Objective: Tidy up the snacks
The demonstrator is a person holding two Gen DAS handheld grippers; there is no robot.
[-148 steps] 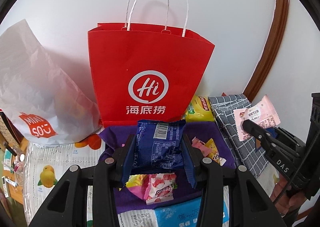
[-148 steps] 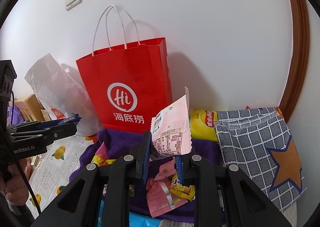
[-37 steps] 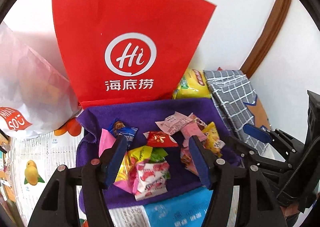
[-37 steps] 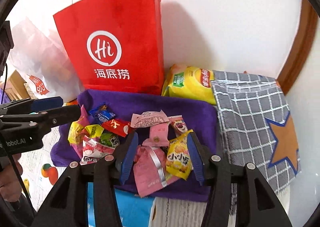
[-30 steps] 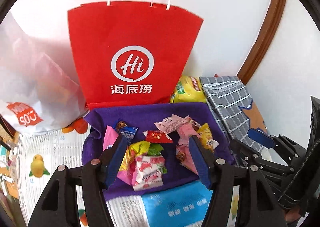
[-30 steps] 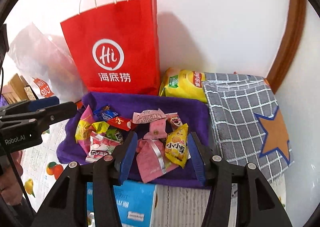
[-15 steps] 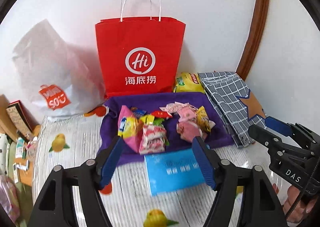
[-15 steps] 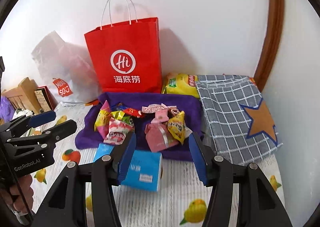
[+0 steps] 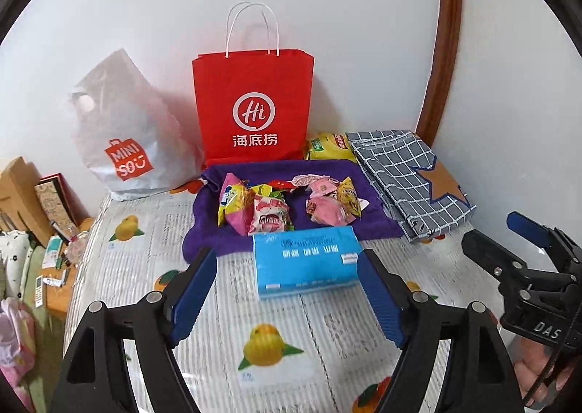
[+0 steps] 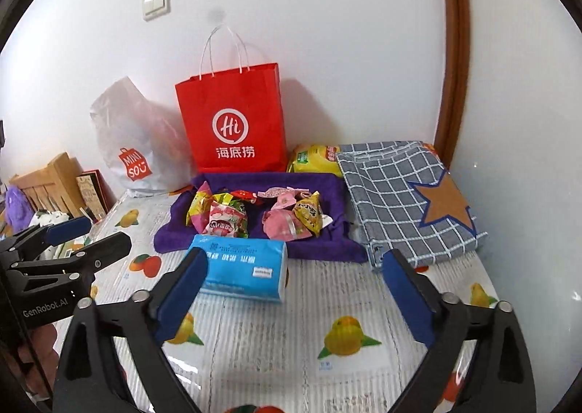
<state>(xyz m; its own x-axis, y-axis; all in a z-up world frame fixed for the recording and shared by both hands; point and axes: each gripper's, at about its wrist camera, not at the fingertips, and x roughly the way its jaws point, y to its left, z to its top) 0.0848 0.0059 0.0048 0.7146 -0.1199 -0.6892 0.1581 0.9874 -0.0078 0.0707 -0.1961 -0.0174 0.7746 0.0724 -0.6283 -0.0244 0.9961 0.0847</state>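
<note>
Left wrist view: my left gripper [image 9: 287,289] and right gripper [image 10: 294,289] have just been opening — both wide, empty. Snacks [image 9: 287,204] lie on the purple towel [image 9: 378,222] — I'd pick one packet by its edge.

Right wrist view: right gripper [image 10: 294,275] wide open over the table [image 10: 276,347], nothing between the jaws, which have just been opening.

Snack packets [image 10: 254,213] piled on a purple towel [image 10: 327,242] toward the table's far edge. Blue tissue pack [image 10: 242,267] touching the towel's near edge. Red paper bag [image 10: 232,122] upright against the wall, white plastic bag [image 10: 142,144] beside it. Checked cloth [image 10: 403,202] at far right corner. Left gripper [image 10: 87,235] at left edge, jaws apart.
</note>
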